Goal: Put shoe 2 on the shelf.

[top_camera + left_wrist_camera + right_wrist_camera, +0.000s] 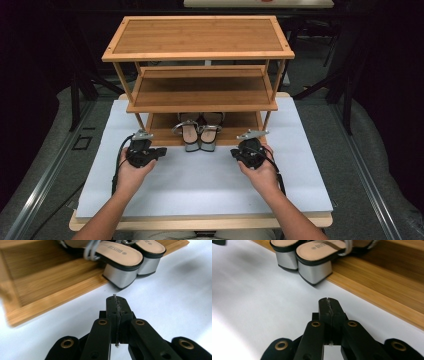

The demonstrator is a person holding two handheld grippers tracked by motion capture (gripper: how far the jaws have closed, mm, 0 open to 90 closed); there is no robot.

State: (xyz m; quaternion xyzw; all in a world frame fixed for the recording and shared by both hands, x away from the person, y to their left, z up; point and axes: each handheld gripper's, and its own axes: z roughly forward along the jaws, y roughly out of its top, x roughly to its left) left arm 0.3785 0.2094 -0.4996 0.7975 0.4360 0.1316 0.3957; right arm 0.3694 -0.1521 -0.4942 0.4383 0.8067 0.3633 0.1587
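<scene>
— White counter (200,185), dark room behind it. What stands past the grippers?

— Bamboo shoe rack (199,37), three tiers, at the far half of the counter. One pair of sandals (199,134) sits on its bottom shelf, silver block heels jutting over the near edge toward both grippers.

— Left gripper (161,151)?

— Held in the left hand (131,172), low over the counter, just short of the rack's front edge. Jaws pressed together, nothing between them. In the left gripper view the nearer sandal heel (122,277) lies straight ahead, slightly right of the tips, apart from them.

— Right gripper (235,152)?

— In the right hand (261,174), same posture, tips turned inward. Jaws closed flat, empty. Its own view puts the nearest heel (314,271) ahead and a little left, no contact. Sandals lie between the two grippers, beyond both.
</scene>
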